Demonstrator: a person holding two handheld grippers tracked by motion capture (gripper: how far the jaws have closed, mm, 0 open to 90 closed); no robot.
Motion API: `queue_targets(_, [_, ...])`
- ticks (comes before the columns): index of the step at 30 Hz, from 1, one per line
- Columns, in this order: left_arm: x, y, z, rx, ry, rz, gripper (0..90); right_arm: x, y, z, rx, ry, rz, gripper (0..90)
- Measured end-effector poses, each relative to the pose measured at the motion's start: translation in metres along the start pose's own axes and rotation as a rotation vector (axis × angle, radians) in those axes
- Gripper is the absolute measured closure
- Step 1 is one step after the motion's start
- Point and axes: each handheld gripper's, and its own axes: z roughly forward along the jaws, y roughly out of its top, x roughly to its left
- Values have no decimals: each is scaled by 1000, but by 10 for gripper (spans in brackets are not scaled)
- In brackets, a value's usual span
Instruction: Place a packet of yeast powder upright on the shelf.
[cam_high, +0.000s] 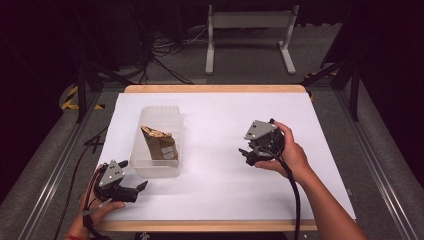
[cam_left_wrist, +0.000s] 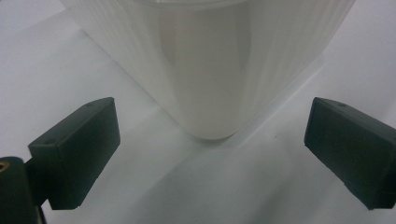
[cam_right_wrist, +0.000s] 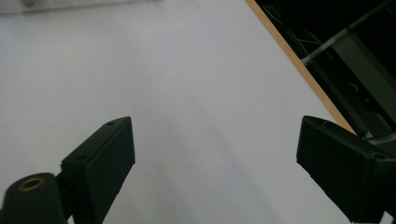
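Observation:
A clear ribbed plastic container (cam_high: 156, 142) stands on the left half of the white table (cam_high: 225, 190). Inside it leans a brown crumpled paper packet (cam_high: 161, 145). My left gripper (cam_high: 140, 189) rests at the table's front left, just in front of the container's near corner, open and empty. In the left gripper view that container corner (cam_left_wrist: 210, 70) rises close ahead, between the spread jaws of the left gripper (cam_left_wrist: 210, 144). My right gripper (cam_high: 246, 156) hovers right of centre in a hand, pointing left, apart from the container. In its own view the right gripper (cam_right_wrist: 215, 158) is open over bare white surface.
The table's wooden edge (cam_right_wrist: 299, 70) runs along the right of the right gripper view, with dark floor and a metal rail beyond. Past the far edge stand a white frame (cam_high: 250, 20) and loose cables (cam_high: 165, 47) on the floor.

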Motion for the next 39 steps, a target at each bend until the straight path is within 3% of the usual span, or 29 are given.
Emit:
queue_targets(8, [0,0,0,-2,4,3,43,5,-26,-6,29,-27,6,110])
queue_targets(25, [-1,1,1,5,2,5,43,1,-97,-28,66,-59,134,103])
queue_targets(30, [-1,1,1,2,3,6,43,3,-111,-36,33,-81,155,106])
queue_targets(39, [-1,2,1,-3,0,0,43,6,-137,-45,28,-97,218,105])
